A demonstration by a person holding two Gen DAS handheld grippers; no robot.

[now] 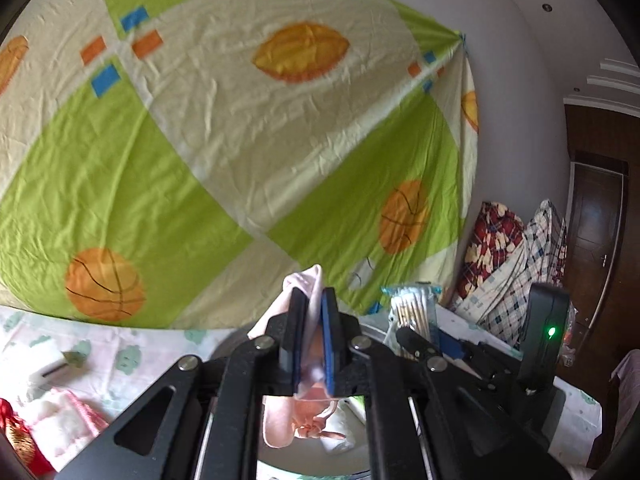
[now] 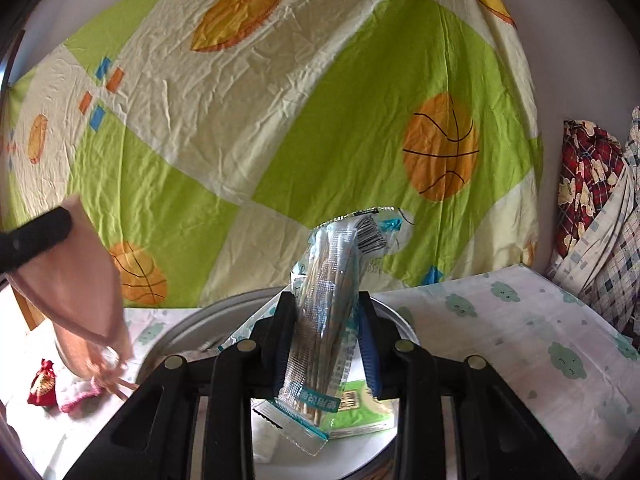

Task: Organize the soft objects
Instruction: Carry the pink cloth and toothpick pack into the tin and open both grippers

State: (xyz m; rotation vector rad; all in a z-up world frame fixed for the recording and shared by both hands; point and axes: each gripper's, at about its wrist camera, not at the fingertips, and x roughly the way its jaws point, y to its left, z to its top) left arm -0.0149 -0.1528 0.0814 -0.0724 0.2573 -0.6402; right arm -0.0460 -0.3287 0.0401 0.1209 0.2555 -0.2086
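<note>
- Left gripper (image 1: 312,312): jaws pinched nearly together on a pink cloth pouch (image 1: 298,408). The fabric is squeezed flat between the pads, and most of the pouch hangs below them with its drawstring dangling.
- Right gripper (image 2: 328,320): jaws narrow, clamped on a clear packet of cotton swabs (image 2: 332,304). The packet stands up tilted, its top leaning right and its bottom seal poking out below the jaws.
- Both loads hang over a round metal basin (image 2: 192,328), which already holds a green packet (image 2: 360,408) and something white I can't identify.
- The basin sits on a table cover with a cloud print (image 2: 520,320). A red pouch (image 2: 40,388) and a pink-edged white knit piece (image 2: 78,398) still lie on it at left, apparently unsorted.
- A ball-print sheet (image 1: 240,140) hangs behind, with checked bedding (image 1: 520,264) piled at right.
- Risks, as a guess:
  - The swab packet is slick film held off-centre, so it could pivot or slide out before release.
  - The pouch drawstring could snag a jaw, so the pouch may cling when the jaws open.
  - The grippers are close together over one basin and could bump.
  - A drop near the rim could land outside.
</note>
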